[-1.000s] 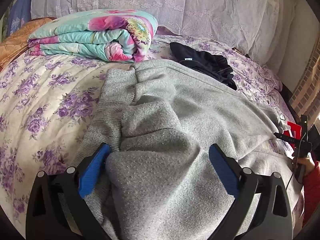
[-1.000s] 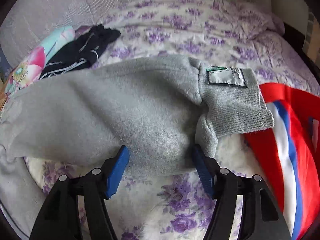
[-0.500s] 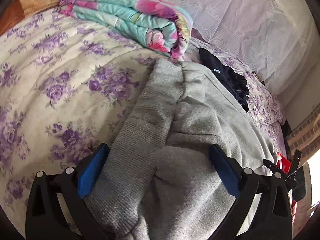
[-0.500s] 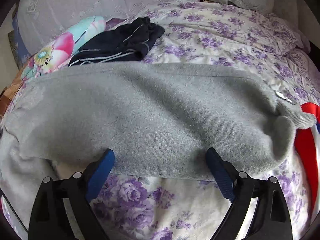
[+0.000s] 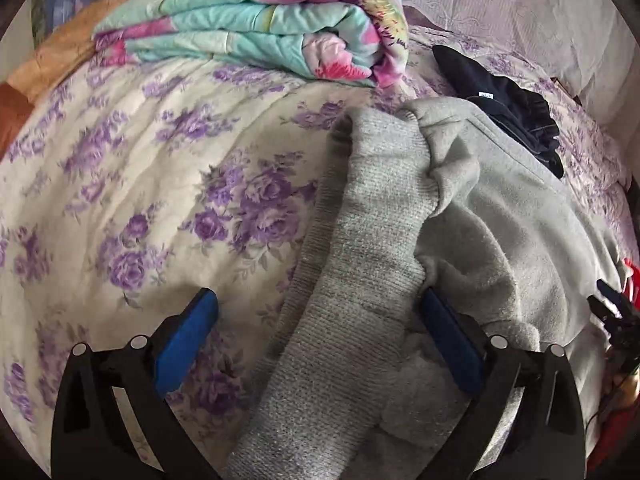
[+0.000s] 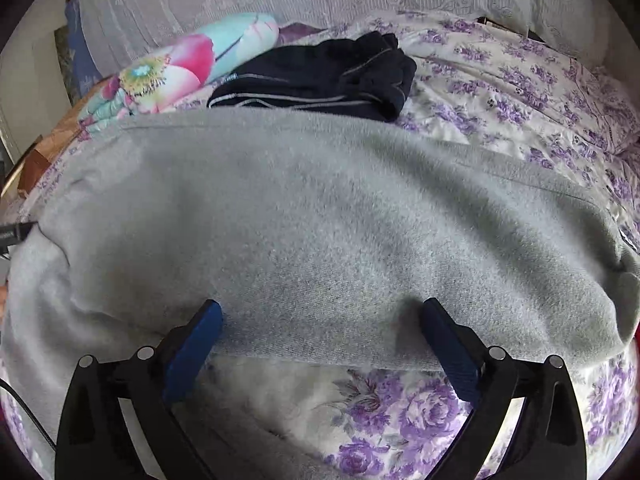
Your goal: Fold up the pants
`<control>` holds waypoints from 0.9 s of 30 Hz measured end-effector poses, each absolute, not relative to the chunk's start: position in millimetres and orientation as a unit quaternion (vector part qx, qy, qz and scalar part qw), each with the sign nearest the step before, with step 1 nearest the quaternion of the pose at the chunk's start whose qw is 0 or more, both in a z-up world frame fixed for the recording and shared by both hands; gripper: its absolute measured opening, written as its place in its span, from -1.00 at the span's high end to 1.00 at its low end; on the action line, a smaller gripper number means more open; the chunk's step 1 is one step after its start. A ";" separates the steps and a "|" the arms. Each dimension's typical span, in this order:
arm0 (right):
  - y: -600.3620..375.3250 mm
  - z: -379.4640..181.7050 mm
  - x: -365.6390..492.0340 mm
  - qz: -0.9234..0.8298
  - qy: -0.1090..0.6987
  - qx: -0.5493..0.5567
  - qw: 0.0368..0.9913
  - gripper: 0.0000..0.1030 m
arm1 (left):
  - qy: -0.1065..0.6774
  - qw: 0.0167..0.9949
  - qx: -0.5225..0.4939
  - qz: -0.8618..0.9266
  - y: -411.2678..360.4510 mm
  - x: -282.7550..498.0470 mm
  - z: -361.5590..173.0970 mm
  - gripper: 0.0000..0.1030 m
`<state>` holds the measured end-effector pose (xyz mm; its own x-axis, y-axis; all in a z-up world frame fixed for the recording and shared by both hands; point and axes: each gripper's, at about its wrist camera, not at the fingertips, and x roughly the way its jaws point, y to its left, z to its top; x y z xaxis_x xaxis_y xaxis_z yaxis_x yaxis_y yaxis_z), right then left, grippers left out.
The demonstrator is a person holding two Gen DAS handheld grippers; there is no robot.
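The bed [image 5: 132,184], covered in a purple-flowered quilt, is taken up across its middle by the grey pants [image 6: 320,232], which are laid crosswise in a long band. Behind them a folded floral blanket [image 5: 256,20] is seen against the pillows, and a dark garment [image 6: 320,76] is bunched just beyond the far edge of the pants. A ribbed waistband or cuff [image 5: 372,232] is shown in the left wrist view, running toward the camera; which of the two it is cannot be told for certain through the distortion.

The left gripper [image 5: 320,332] is held with its jaws spread wide, the ribbed band lying between them ungripped. The right gripper [image 6: 320,332] is likewise held wide apart at the near edge of the cloth, nothing being pinched.

The step in hand is judged to be the taking of a fresh hold for a fold. It is best done if both layers of the near edge are caught together, the two holds are kept level, and the cloth is carried over evenly so that edges are matched and no crease is trapped.
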<state>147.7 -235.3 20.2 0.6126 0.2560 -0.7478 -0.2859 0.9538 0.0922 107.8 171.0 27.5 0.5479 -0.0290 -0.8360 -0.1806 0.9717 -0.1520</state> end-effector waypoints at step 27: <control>-237.9 92.4 179.1 0.268 0.290 0.027 0.918 -0.92 | 0.408 0.852 -0.308 -0.112 226.3 174.7 27.0 0.17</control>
